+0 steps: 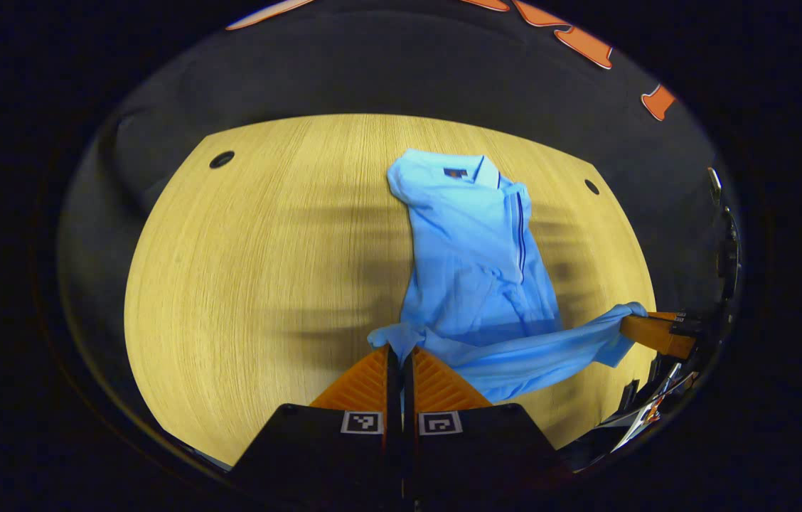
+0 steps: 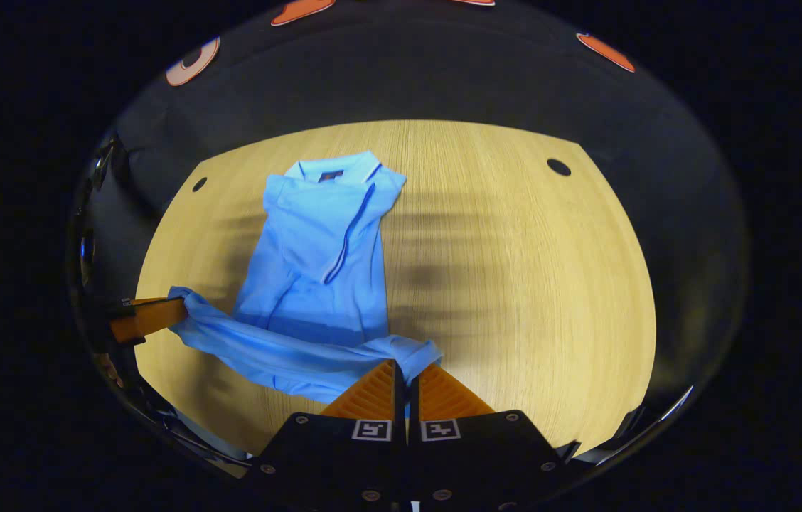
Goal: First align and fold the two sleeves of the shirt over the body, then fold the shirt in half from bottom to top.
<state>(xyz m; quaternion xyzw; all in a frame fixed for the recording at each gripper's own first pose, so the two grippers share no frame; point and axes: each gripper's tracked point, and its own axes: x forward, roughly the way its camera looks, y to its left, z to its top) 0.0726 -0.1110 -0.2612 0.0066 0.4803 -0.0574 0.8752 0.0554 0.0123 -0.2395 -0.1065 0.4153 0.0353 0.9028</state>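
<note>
The left gripper (image 1: 401, 350) pinches one bottom corner of the blue shirt (image 1: 476, 263), and the right gripper (image 2: 407, 364) pinches the other, lifting the hem off the wooden table (image 1: 266, 270). The shirt's collar end lies flat on the table, sleeves folded in.

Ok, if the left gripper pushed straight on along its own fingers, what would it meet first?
The left gripper is shut on the bottom hem of the light blue polo shirt, and the shirt's folded body lies just ahead on the pale wooden table. It would likely meet that cloth first; height is unclear.
</note>
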